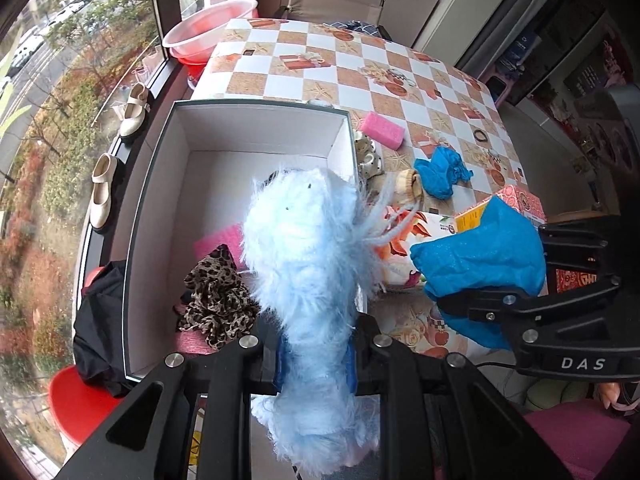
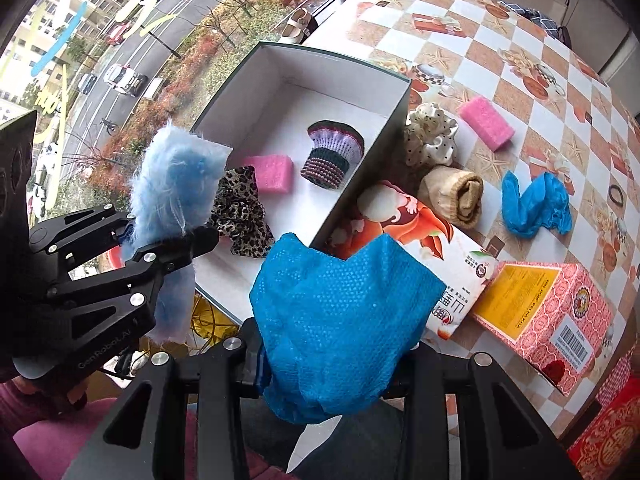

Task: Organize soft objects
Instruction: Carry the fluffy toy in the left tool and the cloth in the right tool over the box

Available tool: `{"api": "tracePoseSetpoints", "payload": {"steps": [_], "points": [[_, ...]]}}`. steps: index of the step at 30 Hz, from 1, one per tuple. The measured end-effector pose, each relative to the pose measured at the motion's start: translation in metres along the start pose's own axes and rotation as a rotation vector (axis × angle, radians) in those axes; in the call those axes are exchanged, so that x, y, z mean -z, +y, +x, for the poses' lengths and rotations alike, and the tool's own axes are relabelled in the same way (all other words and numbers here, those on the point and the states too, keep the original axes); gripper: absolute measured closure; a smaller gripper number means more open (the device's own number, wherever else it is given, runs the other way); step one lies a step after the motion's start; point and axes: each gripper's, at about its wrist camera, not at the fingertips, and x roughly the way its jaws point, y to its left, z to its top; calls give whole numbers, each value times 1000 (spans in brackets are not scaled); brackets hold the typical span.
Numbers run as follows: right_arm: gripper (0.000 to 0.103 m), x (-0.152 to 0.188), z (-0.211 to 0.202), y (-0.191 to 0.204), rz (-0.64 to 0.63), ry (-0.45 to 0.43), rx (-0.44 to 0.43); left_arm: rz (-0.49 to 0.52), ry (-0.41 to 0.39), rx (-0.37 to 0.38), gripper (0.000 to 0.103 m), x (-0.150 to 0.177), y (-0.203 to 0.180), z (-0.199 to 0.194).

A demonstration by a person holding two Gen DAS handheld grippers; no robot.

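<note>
My left gripper (image 1: 316,356) is shut on a fluffy light-blue cloth (image 1: 304,248) and holds it over the near end of the open white box (image 1: 160,184); both also show in the right wrist view, the gripper (image 2: 168,240) and the cloth (image 2: 172,184). My right gripper (image 2: 332,356) is shut on a blue textured cloth (image 2: 340,312), held above the box's near right corner; it shows in the left wrist view (image 1: 480,252). In the box (image 2: 384,128) lie a leopard scrunchie (image 2: 240,212), a pink sponge (image 2: 272,172) and a striped knit piece (image 2: 332,156).
On the checkered table (image 2: 500,40) lie a dotted scrunchie (image 2: 432,136), a pink sponge (image 2: 486,122), a rolled beige sock (image 2: 456,196), a blue crumpled cloth (image 2: 536,204), a tissue pack (image 2: 424,236) and a pink carton (image 2: 544,312). A window lies left of the box.
</note>
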Motion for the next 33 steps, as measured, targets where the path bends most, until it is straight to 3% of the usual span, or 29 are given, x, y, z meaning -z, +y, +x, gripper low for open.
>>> {"api": "tracePoseSetpoints", "payload": {"steps": [16, 33], "points": [[65, -39, 3, 31, -107, -4, -7, -68, -13, -35, 79, 0, 21, -3], [65, -50, 8, 33, -126, 5, -19, -94, -4, -47, 79, -3, 25, 1]]}}
